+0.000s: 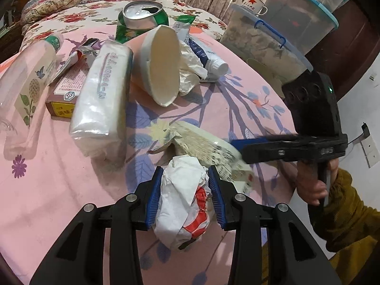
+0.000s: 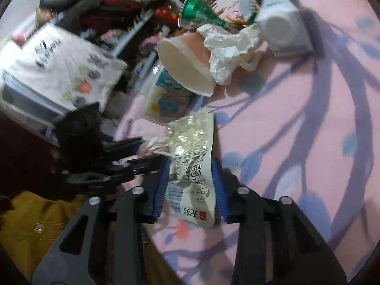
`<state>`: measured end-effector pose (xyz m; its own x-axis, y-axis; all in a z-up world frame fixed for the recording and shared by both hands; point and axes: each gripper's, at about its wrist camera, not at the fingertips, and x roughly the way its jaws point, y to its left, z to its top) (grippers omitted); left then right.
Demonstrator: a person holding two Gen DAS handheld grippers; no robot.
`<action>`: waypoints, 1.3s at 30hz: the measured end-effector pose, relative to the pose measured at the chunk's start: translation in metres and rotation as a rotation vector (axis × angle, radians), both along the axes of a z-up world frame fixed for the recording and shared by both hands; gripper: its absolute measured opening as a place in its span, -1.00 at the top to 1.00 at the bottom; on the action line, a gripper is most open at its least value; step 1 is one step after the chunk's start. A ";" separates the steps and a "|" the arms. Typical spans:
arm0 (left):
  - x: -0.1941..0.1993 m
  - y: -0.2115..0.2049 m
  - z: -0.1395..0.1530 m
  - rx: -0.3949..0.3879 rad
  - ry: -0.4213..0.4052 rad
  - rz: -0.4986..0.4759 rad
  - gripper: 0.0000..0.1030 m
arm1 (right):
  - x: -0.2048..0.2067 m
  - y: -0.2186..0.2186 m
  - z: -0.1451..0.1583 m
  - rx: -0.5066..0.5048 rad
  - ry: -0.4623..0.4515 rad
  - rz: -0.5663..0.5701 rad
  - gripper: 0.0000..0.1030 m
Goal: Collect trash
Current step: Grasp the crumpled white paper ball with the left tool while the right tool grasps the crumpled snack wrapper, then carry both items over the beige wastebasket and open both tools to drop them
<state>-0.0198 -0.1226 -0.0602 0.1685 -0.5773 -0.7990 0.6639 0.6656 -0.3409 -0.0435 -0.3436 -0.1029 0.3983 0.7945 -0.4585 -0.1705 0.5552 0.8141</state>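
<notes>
My left gripper (image 1: pixel 185 178) is shut on a crumpled white wrapper with red print (image 1: pixel 182 201), held just above the pink cloth. My right gripper (image 2: pixel 192 168) is shut on a cream snack packet with black print (image 2: pixel 194 166); the packet also shows in the left wrist view (image 1: pixel 206 142), with the right gripper (image 1: pixel 239 146) coming in from the right. More trash lies behind: a tipped paper cup (image 1: pixel 161 64), a green can (image 1: pixel 140 21), crumpled white paper (image 1: pixel 192 68) and a tube with a white cap (image 1: pixel 209 57).
A tissue pack (image 1: pixel 102 99), a brown box (image 1: pixel 64 95) and a clear bottle (image 1: pixel 26 78) lie at the left. Stacked plastic storage bins (image 1: pixel 292 26) stand at the back right. The table edge (image 1: pixel 288 178) drops off at the right, where my sleeve is.
</notes>
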 end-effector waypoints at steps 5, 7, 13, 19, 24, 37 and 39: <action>0.001 -0.007 0.001 0.013 -0.008 0.001 0.28 | -0.015 -0.009 -0.003 0.152 -0.032 -0.019 0.38; 0.002 -0.011 -0.002 0.041 -0.013 0.005 0.28 | -0.014 -0.011 -0.008 0.086 -0.006 -0.022 0.51; -0.003 -0.020 -0.001 0.065 -0.028 -0.003 0.35 | -0.002 0.012 -0.003 0.038 -0.015 0.004 0.74; -0.001 -0.030 0.023 -0.013 0.026 -0.037 0.38 | -0.030 -0.028 0.016 0.084 -0.112 -0.071 0.76; 0.004 -0.085 0.055 -0.045 0.005 -0.143 0.38 | -0.057 -0.094 0.020 0.156 -0.155 -0.257 0.76; 0.043 -0.398 0.096 -0.068 -0.098 -0.390 0.28 | -0.116 -0.307 0.048 -0.070 -0.131 -0.996 0.75; 0.050 -0.438 0.082 -0.054 -0.088 -0.380 -0.12 | -0.106 -0.322 0.046 -0.121 -0.098 -1.044 0.69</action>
<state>0.0305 -0.5605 0.0221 0.0015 -0.6526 -0.7577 0.8877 0.3497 -0.2994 -0.1490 -0.6659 -0.0565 0.8978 -0.0124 -0.4402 0.3763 0.5410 0.7522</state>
